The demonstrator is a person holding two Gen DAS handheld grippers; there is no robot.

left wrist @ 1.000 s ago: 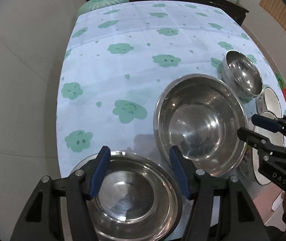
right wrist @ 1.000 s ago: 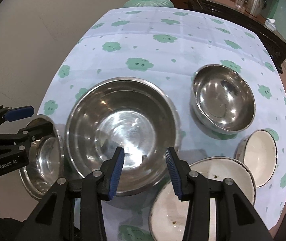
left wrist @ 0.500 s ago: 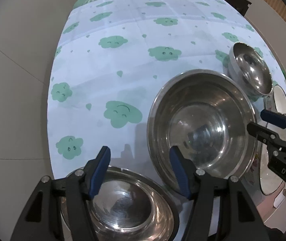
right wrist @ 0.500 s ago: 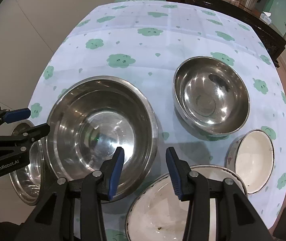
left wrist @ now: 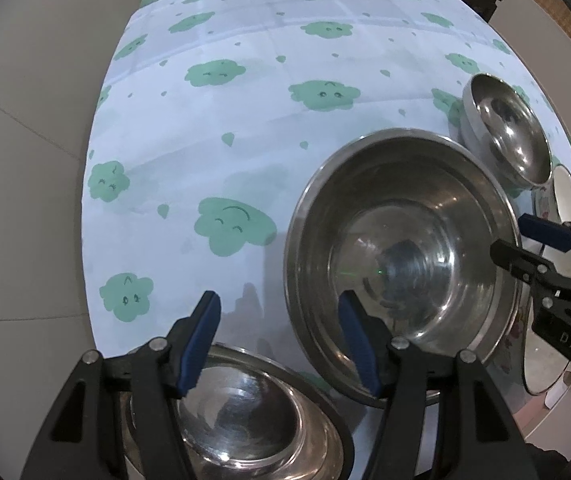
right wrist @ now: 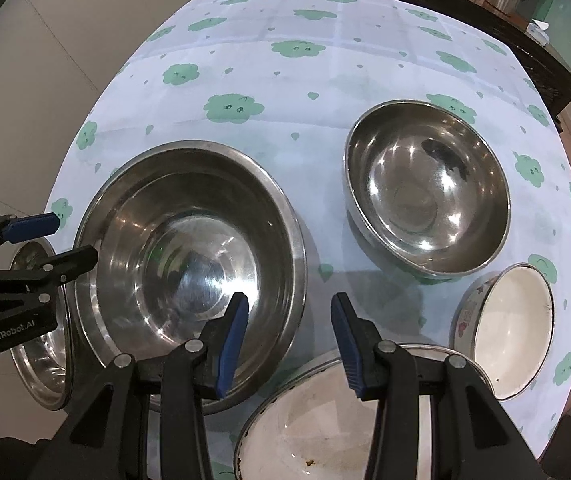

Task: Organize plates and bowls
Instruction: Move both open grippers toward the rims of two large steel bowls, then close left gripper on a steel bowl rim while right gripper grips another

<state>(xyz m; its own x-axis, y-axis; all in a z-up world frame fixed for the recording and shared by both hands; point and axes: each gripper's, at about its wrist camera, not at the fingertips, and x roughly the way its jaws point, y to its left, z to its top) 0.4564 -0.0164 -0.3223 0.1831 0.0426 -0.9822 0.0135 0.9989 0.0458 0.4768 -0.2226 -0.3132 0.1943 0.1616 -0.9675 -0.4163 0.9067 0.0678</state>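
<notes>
Left view, change: our left gripper (left wrist: 279, 338) has drawn back; more cloth shows than a second ago.
Left view, fingers: spread, holding nothing.
Left view, bowls: a steel bowl (left wrist: 245, 416) lies under the fingers; the big bowl (left wrist: 401, 256) sits behind the right finger.
Left view, surroundings: table (left wrist: 245, 120) with cloud cloth.
Right view, change: the big bowl has slid left.
Right view, fingers: our right gripper (right wrist: 289, 334) is spread, empty.
Right view, bowls: a white bowl (right wrist: 317, 420) lies below; a smaller white one (right wrist: 513, 320) right; a medium steel bowl (right wrist: 425, 188) beyond.
</notes>
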